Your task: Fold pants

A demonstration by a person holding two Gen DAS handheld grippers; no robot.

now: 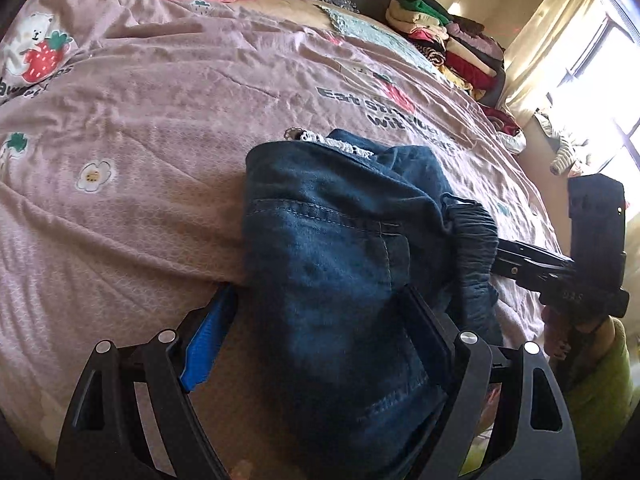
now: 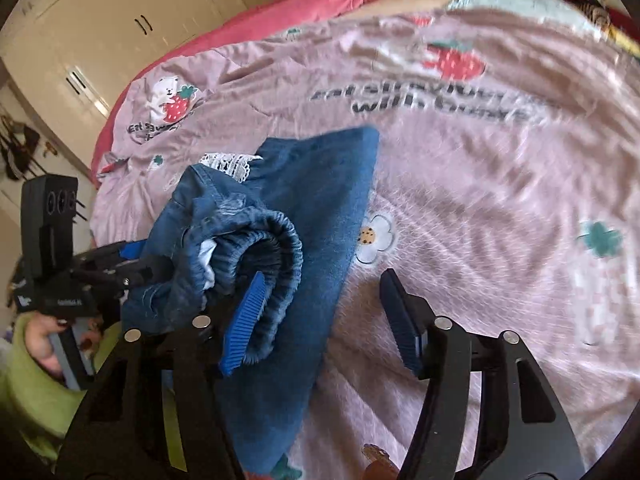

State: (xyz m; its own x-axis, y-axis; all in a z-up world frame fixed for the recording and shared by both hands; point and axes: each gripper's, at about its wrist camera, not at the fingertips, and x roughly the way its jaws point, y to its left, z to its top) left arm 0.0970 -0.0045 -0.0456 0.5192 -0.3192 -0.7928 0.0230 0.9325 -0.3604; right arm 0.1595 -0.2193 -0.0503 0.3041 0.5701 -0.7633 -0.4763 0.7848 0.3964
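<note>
Left hand-held gripper [image 1: 320, 320] stands wide, straddling the bundled pants [image 1: 344, 248] on the bed [image 1: 140, 128]; right hand-held gripper [image 2: 324, 320] gapes half-open beside the waistband, gripping nothing. Folding looks nearly finished.

On my pink bedsheet [image 2: 480, 184] I read "with", perhaps "Eat strawberries" above it; the print beside the bear is blurred.
</note>
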